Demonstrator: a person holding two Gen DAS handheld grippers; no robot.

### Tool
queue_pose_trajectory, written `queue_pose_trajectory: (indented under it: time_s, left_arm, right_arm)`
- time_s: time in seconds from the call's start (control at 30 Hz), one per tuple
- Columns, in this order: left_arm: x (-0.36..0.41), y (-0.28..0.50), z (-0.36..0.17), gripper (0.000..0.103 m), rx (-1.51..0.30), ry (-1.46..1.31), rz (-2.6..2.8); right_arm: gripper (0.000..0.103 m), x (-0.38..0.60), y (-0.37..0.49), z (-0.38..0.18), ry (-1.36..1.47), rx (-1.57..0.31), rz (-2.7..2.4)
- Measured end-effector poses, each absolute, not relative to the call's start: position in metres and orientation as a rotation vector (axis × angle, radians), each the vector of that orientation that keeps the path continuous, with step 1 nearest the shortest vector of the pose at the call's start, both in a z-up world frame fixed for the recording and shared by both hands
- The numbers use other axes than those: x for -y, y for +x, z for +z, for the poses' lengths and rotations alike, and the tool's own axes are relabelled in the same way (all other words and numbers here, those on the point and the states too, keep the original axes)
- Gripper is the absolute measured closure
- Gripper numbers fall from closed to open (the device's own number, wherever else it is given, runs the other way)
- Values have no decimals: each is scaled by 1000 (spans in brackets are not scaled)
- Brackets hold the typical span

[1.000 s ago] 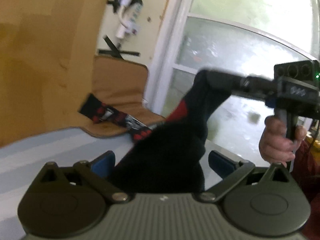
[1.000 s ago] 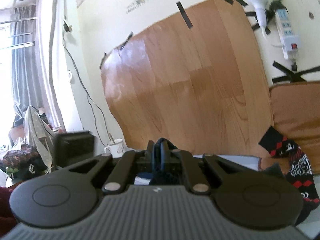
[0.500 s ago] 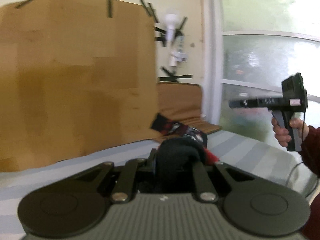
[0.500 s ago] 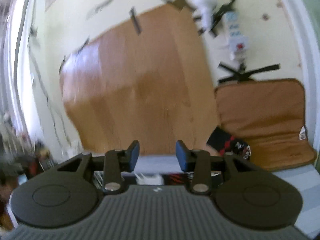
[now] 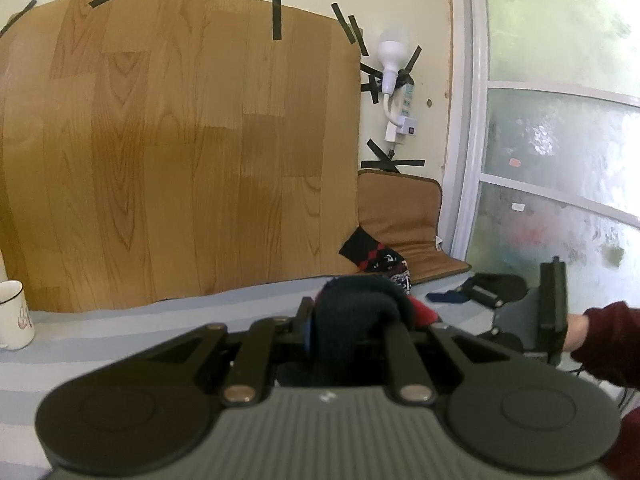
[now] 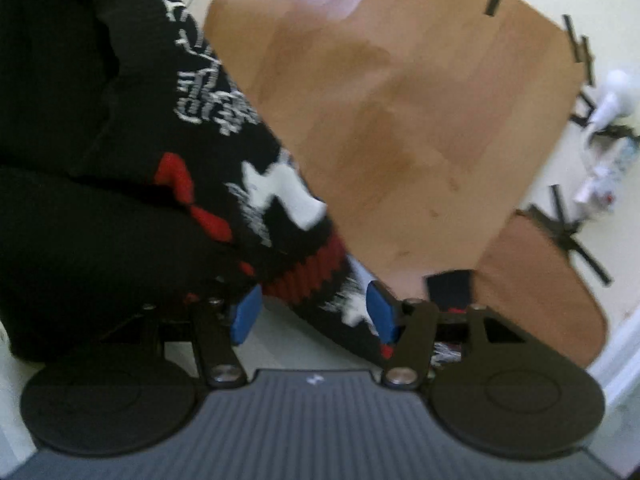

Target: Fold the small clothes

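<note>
My left gripper (image 5: 354,330) is shut on a bunched dark sock with red patches (image 5: 360,312), held above the striped table. The same black sock with red and white pattern (image 6: 132,168) fills the left of the right wrist view, hanging close in front of my right gripper (image 6: 314,312). The right gripper is open, its blue pads (image 6: 244,312) on either side of the sock's lower edge without clamping it. It shows from the side in the left wrist view (image 5: 516,300), low at the right. A second patterned sock (image 5: 376,260) lies at the back on a brown cushion.
A wood-grain board (image 5: 180,148) leans on the wall behind the grey striped table (image 5: 120,320). A brown cushion (image 5: 404,216) stands at the back right beside a frosted window (image 5: 560,184). A white mug (image 5: 14,316) sits at the far left. A bulb and power strip (image 5: 394,80) are taped to the wall.
The right gripper let go of the sock and opened, then dropped low and came close under the sock. The left gripper closed on the bunched sock and levelled out facing the board.
</note>
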State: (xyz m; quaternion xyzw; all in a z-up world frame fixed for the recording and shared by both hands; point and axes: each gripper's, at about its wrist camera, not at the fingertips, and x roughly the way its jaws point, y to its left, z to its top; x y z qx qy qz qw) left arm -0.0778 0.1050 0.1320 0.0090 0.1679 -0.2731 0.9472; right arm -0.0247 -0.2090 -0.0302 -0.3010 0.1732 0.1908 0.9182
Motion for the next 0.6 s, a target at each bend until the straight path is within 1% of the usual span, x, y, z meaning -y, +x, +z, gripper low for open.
queue_pose_trajectory:
  time_s: [0.2, 0.23, 0.27, 0.33, 0.6]
  left_arm:
    - [-101, -79, 142, 91, -340, -6, -566]
    - [-99, -79, 145, 91, -336, -9, -567]
    - [-99, -80, 147, 91, -335, -13, -566]
    - [-98, -80, 152, 91, -337, -22, -566]
    - [-94, -94, 180, 92, -319, -53, -599]
  right_arm:
    - [44, 185, -27, -17, -646, -285, 507]
    - [45, 181, -26, -20, -645, -286, 523]
    - [49, 178, -24, -20, -647, -290, 538]
    - [52, 173, -27, -20, -674, -279, 567]
    - [50, 161, -19, -25, -699, -214, 555]
